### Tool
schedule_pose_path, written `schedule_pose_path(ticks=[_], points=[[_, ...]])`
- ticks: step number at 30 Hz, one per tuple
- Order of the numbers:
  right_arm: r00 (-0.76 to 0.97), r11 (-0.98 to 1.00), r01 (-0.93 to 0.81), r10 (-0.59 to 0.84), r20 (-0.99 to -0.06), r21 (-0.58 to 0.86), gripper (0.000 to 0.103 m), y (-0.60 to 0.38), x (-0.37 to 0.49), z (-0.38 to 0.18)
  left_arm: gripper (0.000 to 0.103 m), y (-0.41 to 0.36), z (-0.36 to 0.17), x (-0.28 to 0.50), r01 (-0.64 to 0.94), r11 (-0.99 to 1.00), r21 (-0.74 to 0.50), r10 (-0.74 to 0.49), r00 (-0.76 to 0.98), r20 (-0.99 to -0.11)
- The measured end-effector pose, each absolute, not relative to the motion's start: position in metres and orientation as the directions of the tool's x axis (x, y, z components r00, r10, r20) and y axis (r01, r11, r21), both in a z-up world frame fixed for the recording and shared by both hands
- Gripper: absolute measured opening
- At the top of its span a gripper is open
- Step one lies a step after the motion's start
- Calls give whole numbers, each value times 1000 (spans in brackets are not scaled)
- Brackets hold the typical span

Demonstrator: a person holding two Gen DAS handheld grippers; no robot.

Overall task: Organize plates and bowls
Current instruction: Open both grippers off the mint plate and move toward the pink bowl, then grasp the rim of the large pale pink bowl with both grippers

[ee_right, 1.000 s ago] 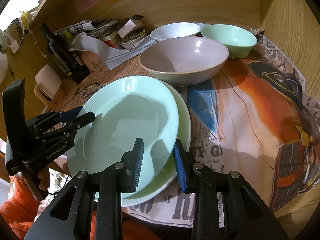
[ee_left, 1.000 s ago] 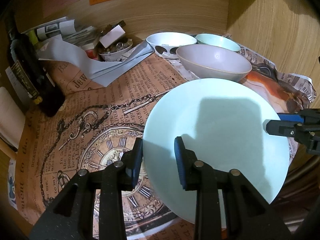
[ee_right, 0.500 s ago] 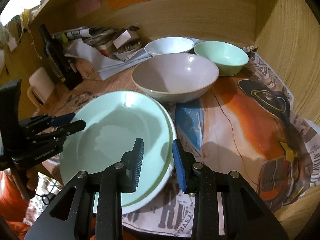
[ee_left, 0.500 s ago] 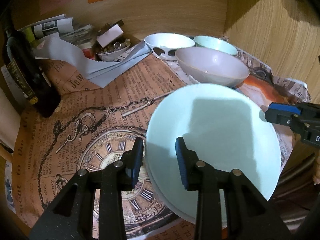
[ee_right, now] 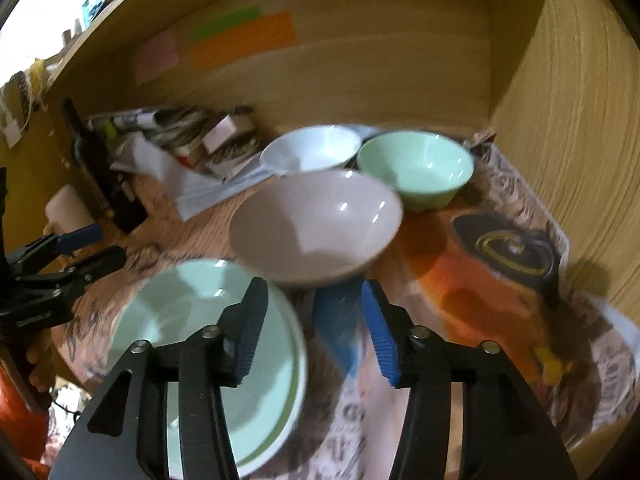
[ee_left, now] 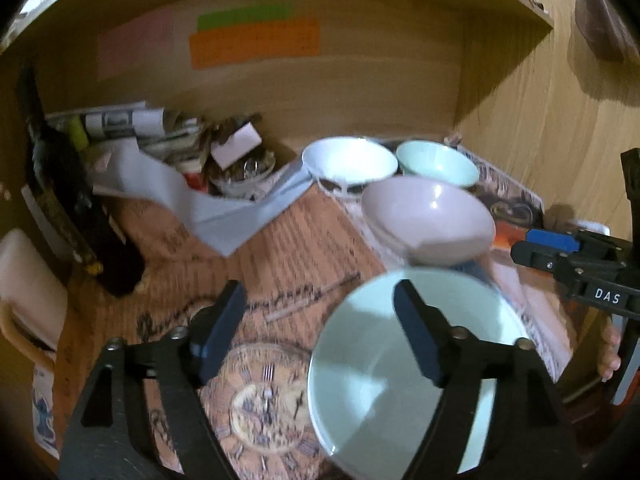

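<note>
Both tongs gape wide and empty above the bench: left tongs [ee_left: 320, 328] straddle the pale green plate's [ee_left: 372, 400] left rim; right tongs [ee_right: 316, 328] straddle its right rim.

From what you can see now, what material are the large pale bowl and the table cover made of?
The large pale bowl looks like glazed ceramic or melamine: smooth and glossy, with small bright glints. The look leaves that open. The table cover looks like matte printed newspaper, with text and pictures.
</note>
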State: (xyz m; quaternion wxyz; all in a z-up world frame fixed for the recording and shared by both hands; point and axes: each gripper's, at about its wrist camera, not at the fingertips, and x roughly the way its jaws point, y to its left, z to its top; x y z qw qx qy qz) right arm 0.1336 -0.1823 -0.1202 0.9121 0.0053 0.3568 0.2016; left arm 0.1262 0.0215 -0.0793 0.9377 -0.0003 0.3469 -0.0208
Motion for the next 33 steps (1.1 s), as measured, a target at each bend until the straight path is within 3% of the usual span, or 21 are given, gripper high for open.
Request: schedule_pose_path(ticks=[2,6,21,23,25,28,30,33], points=[[677,923,-352,365,-639,155,52,-186,144,-118,89,18,-77,138,35,999,-18,-39,762,-647],[687,930,-325,356,-634,171,58,-195,168,-118,89,9,-79,167,48,999,-13,-44,745,-665],[619,929,-312,358,-699,201,57,-195,224,-148,88,-13,-128,259,128,989,-76,-136,568,-812],[609,926,-319,364,-704,203,57,-193,227,-150,82,-17,-131,263,138,988,-74,-139,560,-817],[600,924,-322,369,-710,207,52,-192,229,-153,70,-21,-135,267,155,985,-71,-145,545,-826],[584,924,-320,368,-724,211,44,-191,234,-159,59,-23,-141,271,172,982,-78,-158,525,-836],[573,923,-322,369,-732,213,34,-190,237,-162,46,-23,-141,273,182,979,-88,-172,526,-833],[554,917,-325,382,-740,230,29,-189,238,-166,34,-24,-140,272,190,978,-87,-178,539,-823]])
